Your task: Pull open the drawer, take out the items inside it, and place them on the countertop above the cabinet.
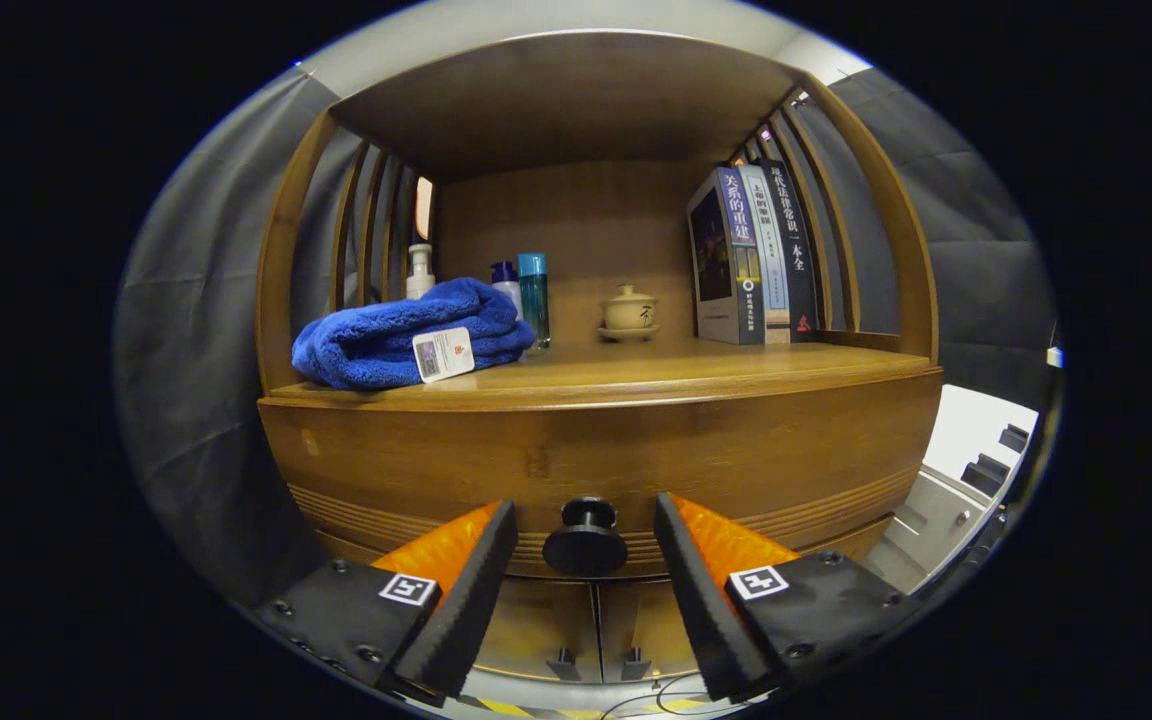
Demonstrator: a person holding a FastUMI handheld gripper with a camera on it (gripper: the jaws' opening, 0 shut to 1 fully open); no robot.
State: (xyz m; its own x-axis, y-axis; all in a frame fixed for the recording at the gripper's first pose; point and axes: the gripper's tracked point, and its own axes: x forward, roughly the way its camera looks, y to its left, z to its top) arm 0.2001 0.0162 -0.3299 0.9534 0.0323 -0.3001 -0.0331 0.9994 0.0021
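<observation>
Drawer (pixel 636 455) was what I was after, and it sat shut, its wooden front flush under the worktop (pixel 656 375) of the cabinet. Its round black knob (pixel 585 540) stood out from the lower middle of that front, and I had it lined up between the two fingers of my tongs (pixel 585 530). The tongs were open: the fingers stood wide to either side of the knob with a clear gap on each, and neither pad touched it. As far as I could judge, the knob sat about level with the fingertips, though the fisheye made depth hard to read.

So I took the step in hand to be the very first one, reaching for the pull; nothing had been taken out and I could not see what the drawer held. The next move, as I judged it, called for easing forward a little until the pads flanked the knob's neck, closing squarely on it, then drawing straight back so the drawer slid and did not bind.

Further out, the worktop already carried a folded blue towel (pixel 406 345) with a white tag, near its front edge to the left. Behind the towel stood several bottles (pixel 533 295), a small lidded cup (pixel 629 312) on a saucer sat mid-way back, and a row of upright books (pixel 751 255) leaned at the right. The bare wood between towel and books looked to me the best landing place.
</observation>
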